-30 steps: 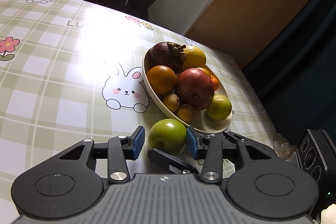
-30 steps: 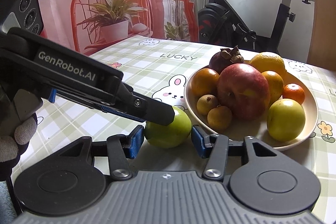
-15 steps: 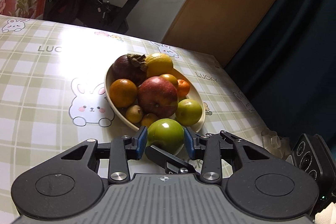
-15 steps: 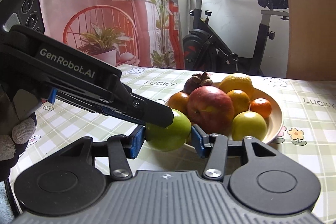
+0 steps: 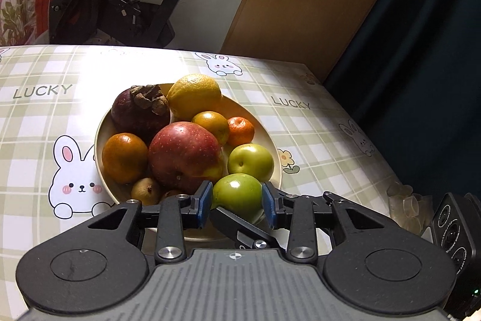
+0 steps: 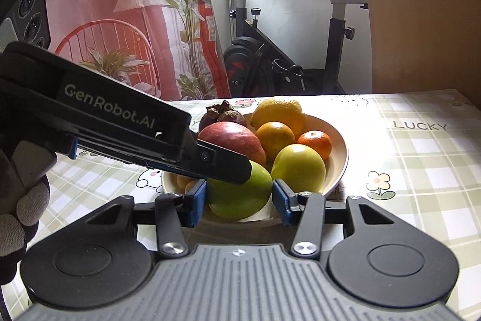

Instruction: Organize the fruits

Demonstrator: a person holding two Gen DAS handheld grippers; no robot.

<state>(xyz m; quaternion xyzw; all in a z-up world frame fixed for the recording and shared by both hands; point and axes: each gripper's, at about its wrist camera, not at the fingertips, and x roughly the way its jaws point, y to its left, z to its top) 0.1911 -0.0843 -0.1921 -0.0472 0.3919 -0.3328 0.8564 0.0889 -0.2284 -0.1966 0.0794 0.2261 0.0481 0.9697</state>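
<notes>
Left wrist view looked forward and down over its own claw (image 5: pixel 237 202), close above the fruit bowl (image 5: pixel 272 146) on the desk (image 5: pixel 315 137). Right wrist view sat lower, more level, facing the same bowl (image 6: pixel 341 155). Both shared the bowl, the exercise bike (image 6: pixel 270 62) and the green apple (image 6: pixel 240 194).
</notes>
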